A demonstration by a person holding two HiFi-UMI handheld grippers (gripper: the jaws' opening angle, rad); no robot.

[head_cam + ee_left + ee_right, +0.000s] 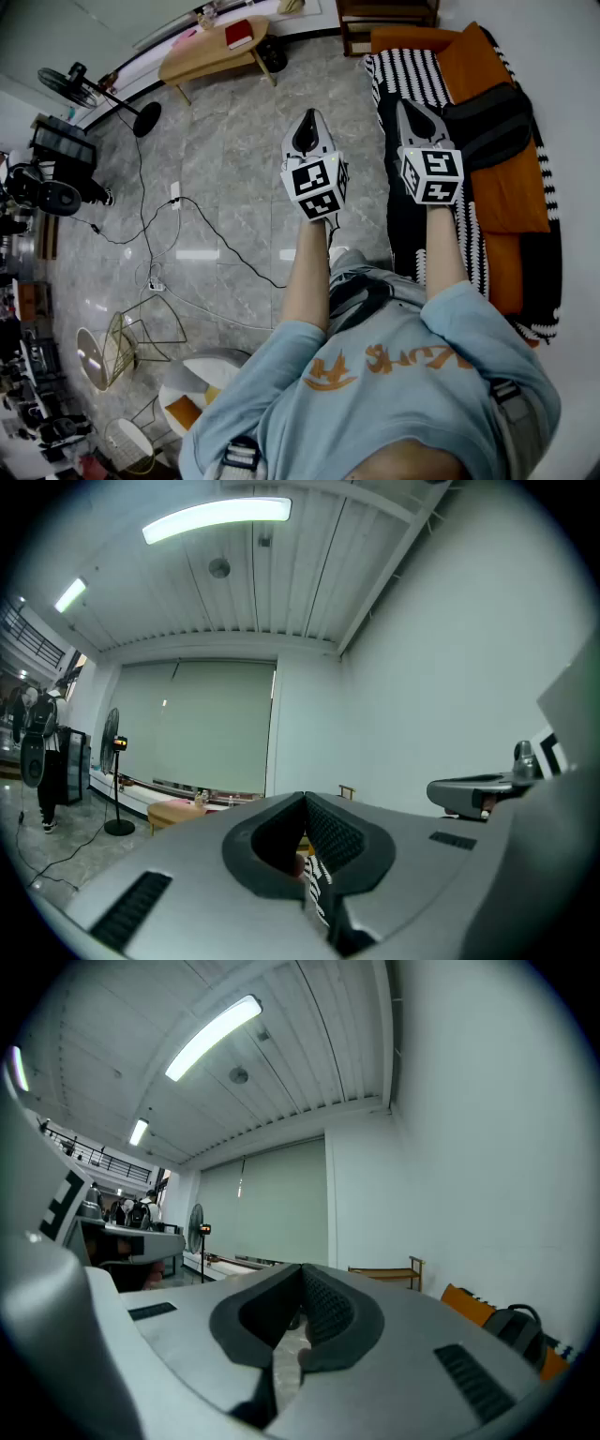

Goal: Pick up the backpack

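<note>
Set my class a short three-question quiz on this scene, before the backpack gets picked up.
1. True or false: the left gripper and the right gripper are both shut, holding nothing.
2. The backpack lies on: A the sofa, B the wooden table, C the floor.
3. Fill in: the ___ gripper is nearer the backpack.
Key: 1 true; 2 A; 3 right.

The backpack (487, 120) is black and soft-sided. It lies slumped across the seat of the sofa (413, 79), on the sofa's orange cushioning near its far end and angled across the sofa's width. In the right gripper view it is a dark rounded bulk with 1 carry loop arched on top.
</note>
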